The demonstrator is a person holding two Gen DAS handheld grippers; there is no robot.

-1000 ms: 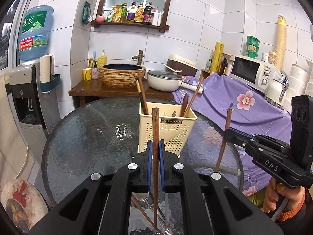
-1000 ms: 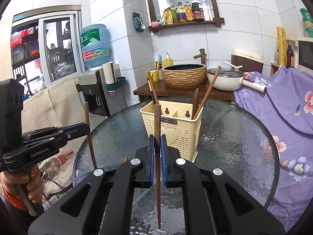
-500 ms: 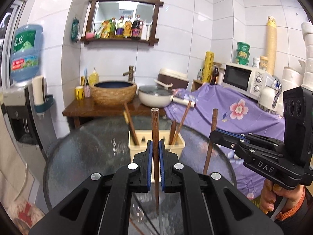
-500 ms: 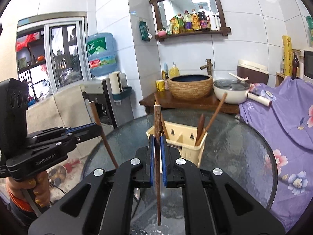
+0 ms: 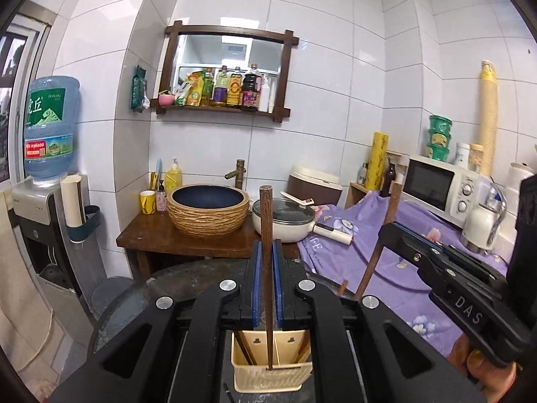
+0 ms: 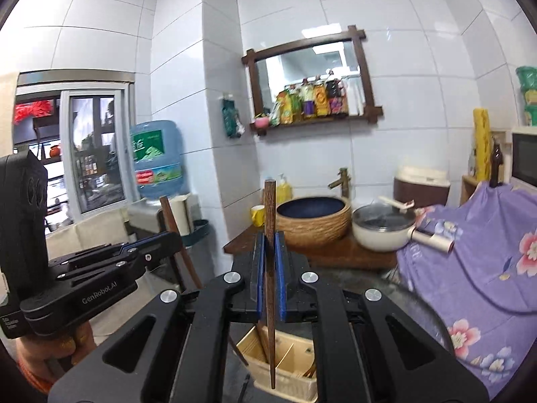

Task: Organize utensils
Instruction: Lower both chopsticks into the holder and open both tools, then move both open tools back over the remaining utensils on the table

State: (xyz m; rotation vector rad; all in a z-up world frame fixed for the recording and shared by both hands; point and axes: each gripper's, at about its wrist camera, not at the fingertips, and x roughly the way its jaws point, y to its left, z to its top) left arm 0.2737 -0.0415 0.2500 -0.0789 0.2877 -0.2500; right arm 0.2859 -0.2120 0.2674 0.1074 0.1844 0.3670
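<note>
From your left wrist camera, your left gripper [image 5: 267, 280] has its blue pads clamped on a dark wooden chopstick [image 5: 266, 235], which stands nearly upright between them. Its narrow tip hangs over the cream utensil holder [image 5: 270, 374], seen from above between the gripper's arms. A few other wooden utensils lean inside the holder's left and right compartments. The holder stands on the round glass table [image 5: 134, 302]; this view does not show how near to the table's edges. At the right of this view your right gripper [image 5: 386, 231] pinches a second chopstick [image 5: 379, 248], tilted slightly, its lower end hidden behind your left gripper's arm. Your fingers [image 5: 476, 362] wrap its handle at the lower right.

From your right wrist camera, your right gripper [image 6: 270, 278] is closed on its own chopstick [image 6: 269, 228], upright, with the tip low over the front rim of the utensil holder [image 6: 285, 377]. The holder's dividers and a couple of leaning sticks show below the jaws. At the left your left gripper [image 6: 174, 238] grips its chopstick [image 6: 173, 231], tilted, beside the table's left edge. Behind the table's far edge stand a wooden stand with a woven basin [image 6: 313, 218] and a white pot [image 6: 382, 231].
</note>
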